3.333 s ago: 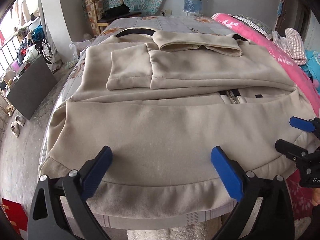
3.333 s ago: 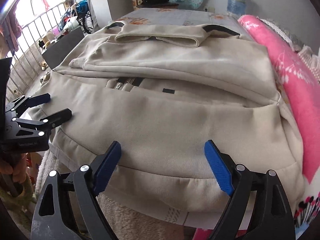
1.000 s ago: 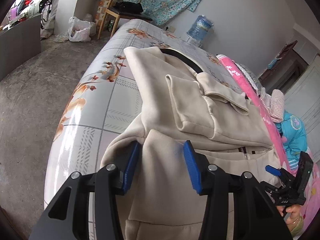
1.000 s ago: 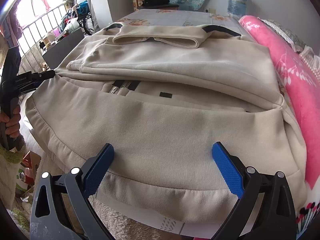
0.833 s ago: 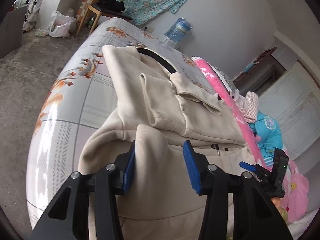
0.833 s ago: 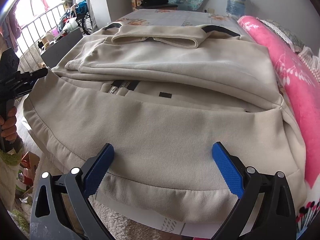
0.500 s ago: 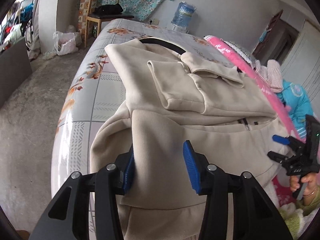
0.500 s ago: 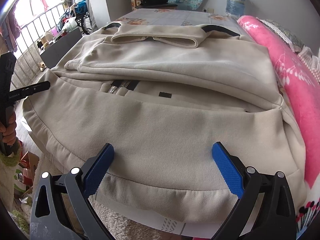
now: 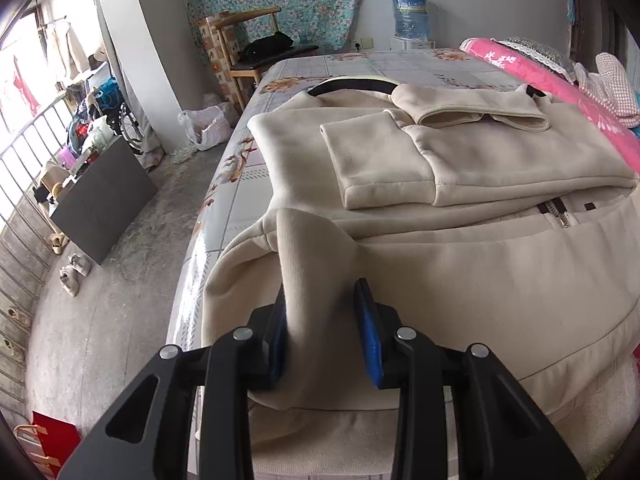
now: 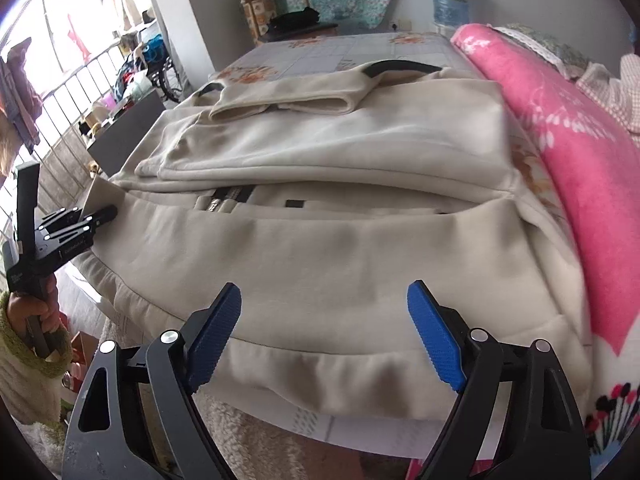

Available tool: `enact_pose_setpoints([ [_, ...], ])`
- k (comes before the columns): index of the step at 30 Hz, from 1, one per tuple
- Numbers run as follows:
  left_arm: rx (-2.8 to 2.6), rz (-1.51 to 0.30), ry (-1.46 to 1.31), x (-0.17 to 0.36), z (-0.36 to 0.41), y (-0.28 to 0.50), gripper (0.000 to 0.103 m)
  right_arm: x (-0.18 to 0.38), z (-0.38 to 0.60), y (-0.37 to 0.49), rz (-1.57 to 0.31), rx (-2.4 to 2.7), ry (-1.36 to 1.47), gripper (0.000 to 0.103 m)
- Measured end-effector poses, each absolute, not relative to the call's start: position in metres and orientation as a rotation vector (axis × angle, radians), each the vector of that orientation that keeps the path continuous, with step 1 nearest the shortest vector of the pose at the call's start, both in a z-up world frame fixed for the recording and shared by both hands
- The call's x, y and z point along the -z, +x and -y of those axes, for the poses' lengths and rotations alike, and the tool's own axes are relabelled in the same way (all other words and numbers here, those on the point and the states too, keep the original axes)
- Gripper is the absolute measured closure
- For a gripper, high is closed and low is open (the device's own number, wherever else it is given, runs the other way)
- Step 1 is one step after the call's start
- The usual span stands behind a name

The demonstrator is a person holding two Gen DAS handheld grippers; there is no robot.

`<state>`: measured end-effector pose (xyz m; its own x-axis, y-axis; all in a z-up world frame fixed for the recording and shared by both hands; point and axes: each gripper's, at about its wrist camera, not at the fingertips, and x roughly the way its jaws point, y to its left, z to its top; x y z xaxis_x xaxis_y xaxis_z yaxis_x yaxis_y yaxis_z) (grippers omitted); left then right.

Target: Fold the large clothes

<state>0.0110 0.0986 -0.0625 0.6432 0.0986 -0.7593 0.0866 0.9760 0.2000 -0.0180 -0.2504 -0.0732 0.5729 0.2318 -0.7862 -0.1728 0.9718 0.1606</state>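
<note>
A large beige zip-up sweatshirt (image 9: 480, 276) lies on the bed, sleeves folded across its chest; it also shows in the right wrist view (image 10: 340, 152). My left gripper (image 9: 324, 328) is shut on a raised pinch of the sweatshirt's lower left corner near the hem. It also shows at the left of the right wrist view (image 10: 100, 216), pinching that corner. My right gripper (image 10: 324, 332) is open and empty, its blue pads (image 10: 434, 340) held just above the hem (image 10: 320, 376) at the bed's near edge.
The bed sheet (image 9: 236, 184) has a floral pattern. A pink blanket (image 10: 592, 168) lies along the right side. A wooden chair (image 9: 248, 48) and water bottle (image 9: 410, 10) stand beyond the bed. A dark board (image 9: 100, 204), railing and shoes are on the floor at left.
My left gripper, shut on the sweatshirt's left corner, has swung round to face up the bed. My right gripper has moved slightly closer and its jaws have narrowed a little, staying open.
</note>
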Motion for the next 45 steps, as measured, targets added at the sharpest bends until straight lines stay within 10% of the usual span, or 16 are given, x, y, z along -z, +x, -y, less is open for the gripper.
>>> enact_pose_setpoints([
  [7,-0.072,-0.861,0.279,0.064,-0.088,0.009,0.073,0.049,0.331,-0.026,-0.860,-0.103,0.179,0.051],
  [45,-0.048,-0.885,0.252,0.062,-0.090,0.013,0.073,0.078,0.354,0.030,-1.074,-0.309,0.304,0.069],
])
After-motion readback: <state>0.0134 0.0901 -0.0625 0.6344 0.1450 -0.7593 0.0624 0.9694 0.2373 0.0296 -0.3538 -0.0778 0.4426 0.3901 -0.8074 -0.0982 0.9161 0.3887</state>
